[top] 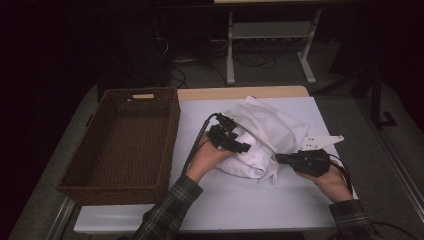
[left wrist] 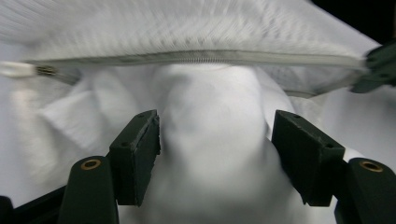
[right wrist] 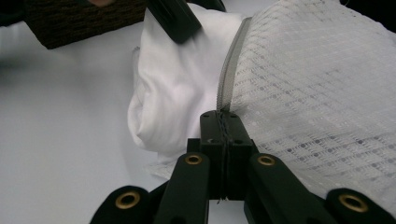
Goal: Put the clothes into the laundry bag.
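High view: a white mesh laundry bag with a zipper (top: 272,131) lies right of centre on the white table top (top: 225,200), with a soft white cloth garment (top: 245,157) bulging from its mouth at the lower left of the bundle. The left gripper (top: 235,142) sits at the bundle's left edge, the right gripper (top: 282,159) at its lower right edge, and an empty dark brown woven wicker basket (top: 122,145) stands apart at the left of the frame. Left gripper view: the jaws stand wide, one at lower left and one at lower right, with a hump of the garment (left wrist: 215,140) between them; the pads do not press it, and the zipper band (left wrist: 196,57) of the bag runs across the upper frame. The picture is blurred, so fine contact cannot be confirmed. Right gripper view: the jaws at lower centre are closed tight on the bag's edge at the end of the zipper (right wrist: 231,79), with mesh (right wrist: 317,93) to the right and garment (right wrist: 173,93) to the left. Handling, judged: both items look light, limp and crease-prone; the cloth will sag and slip from a shallow pinch, so take a deep fold. The mesh may snag; the stitched zipper band is the firmest hold.
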Action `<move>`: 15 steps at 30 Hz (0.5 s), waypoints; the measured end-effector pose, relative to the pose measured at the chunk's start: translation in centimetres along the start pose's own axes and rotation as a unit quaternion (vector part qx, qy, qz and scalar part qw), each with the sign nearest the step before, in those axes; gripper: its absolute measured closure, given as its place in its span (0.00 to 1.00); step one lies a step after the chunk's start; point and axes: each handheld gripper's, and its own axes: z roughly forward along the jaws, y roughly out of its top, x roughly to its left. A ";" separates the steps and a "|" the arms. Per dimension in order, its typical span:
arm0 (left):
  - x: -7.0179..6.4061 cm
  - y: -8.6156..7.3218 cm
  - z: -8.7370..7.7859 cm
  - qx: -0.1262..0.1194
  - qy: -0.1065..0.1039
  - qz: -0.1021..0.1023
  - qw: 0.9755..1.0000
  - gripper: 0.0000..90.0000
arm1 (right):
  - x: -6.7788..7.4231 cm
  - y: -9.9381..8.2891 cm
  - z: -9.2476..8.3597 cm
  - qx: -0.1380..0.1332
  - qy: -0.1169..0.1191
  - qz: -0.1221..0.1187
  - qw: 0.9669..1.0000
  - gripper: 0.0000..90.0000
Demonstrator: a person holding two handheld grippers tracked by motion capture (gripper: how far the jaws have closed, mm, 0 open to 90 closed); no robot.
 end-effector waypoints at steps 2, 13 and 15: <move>0.1 0.0 -1.1 -0.012 0.008 0.001 1.000 0.45 | -0.1 -0.1 0.0 0.000 0.000 0.005 1.000 0.99; 5.0 -0.5 -0.5 -0.017 0.102 -0.044 0.994 0.63 | -0.4 -0.9 -0.3 0.004 -0.007 0.014 1.000 0.99; 5.3 -0.6 -0.1 -0.016 0.106 -0.045 0.993 0.63 | -0.4 -0.9 -0.2 0.005 -0.006 0.013 1.000 0.99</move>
